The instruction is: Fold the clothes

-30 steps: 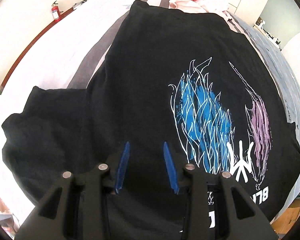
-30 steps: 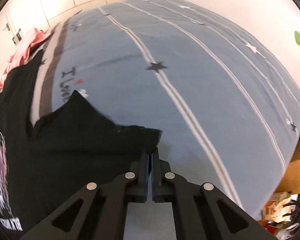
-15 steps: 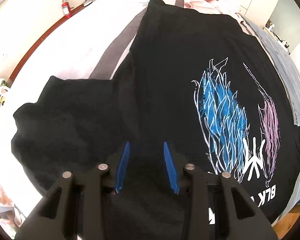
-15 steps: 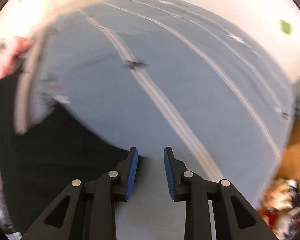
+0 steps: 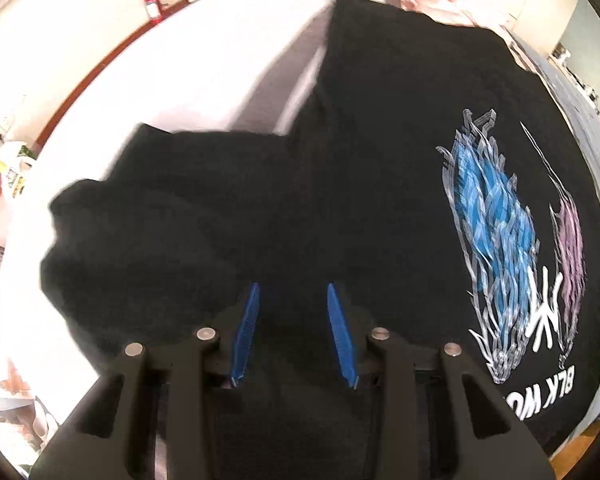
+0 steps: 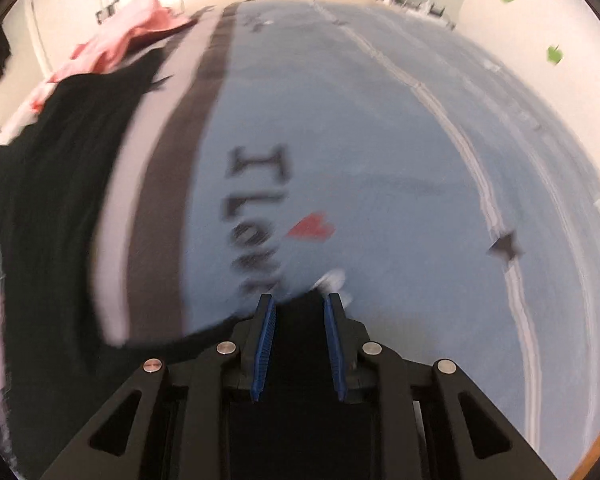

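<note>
Both claws read part-open from my station, nothing clamped in either. My left gripper hangs tilted steeply down over the black T-shirt, jaws apart with dark cloth showing under the gap, pads not pressing it. My right gripper has just been opening; a black flap of that shirt lies between its blue pads, and I judge it released, not gripped.

Largest item: the bed cover, blue with lettering. On it the shirt lies flat, print up, long axis running away from the left camera, hem far, collar end near. Its left sleeve spreads out to the left of the left claw, which is nearer to it. Pink clothes sit beyond the hem.

My assessment: the sleeve fold-in comes next, and falls to the left hand.
</note>
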